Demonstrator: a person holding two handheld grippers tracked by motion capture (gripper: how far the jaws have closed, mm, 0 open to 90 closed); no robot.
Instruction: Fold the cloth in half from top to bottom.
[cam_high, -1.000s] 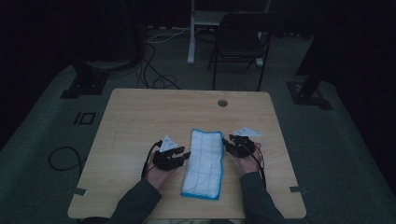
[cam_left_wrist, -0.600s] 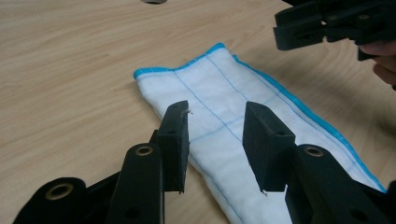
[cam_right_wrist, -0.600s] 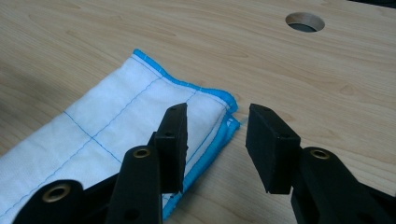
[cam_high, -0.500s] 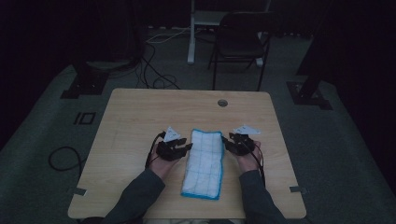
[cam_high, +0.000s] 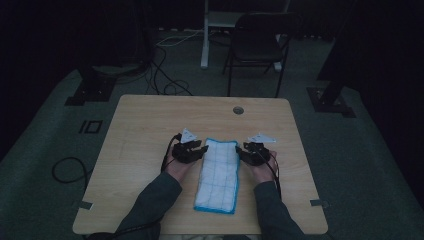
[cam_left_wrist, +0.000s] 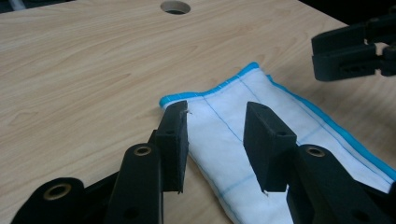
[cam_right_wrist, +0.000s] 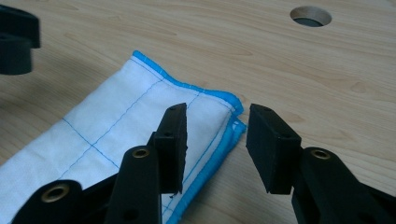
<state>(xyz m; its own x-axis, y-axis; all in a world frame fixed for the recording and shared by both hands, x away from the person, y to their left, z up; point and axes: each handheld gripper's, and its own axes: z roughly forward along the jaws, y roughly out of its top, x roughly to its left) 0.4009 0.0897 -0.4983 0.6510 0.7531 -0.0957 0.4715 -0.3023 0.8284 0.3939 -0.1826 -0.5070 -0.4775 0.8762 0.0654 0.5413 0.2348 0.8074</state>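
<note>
A pale wooden table (cam_high: 150, 125) stands on the dark grey floor, with a round cable hole (cam_high: 238, 110) near its far edge. On it lies one folded white cloth (cam_high: 218, 175) (blue-edged, thin blue grid lines), lengthwise, toward the near edge.

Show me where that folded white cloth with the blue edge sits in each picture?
High view: folded cloth lies centre, between the two grippers.
Left gripper view: cloth runs centre to lower right.
Right gripper view: cloth lies left and lower centre.
Shared landmark: the round hole in the table.
</note>
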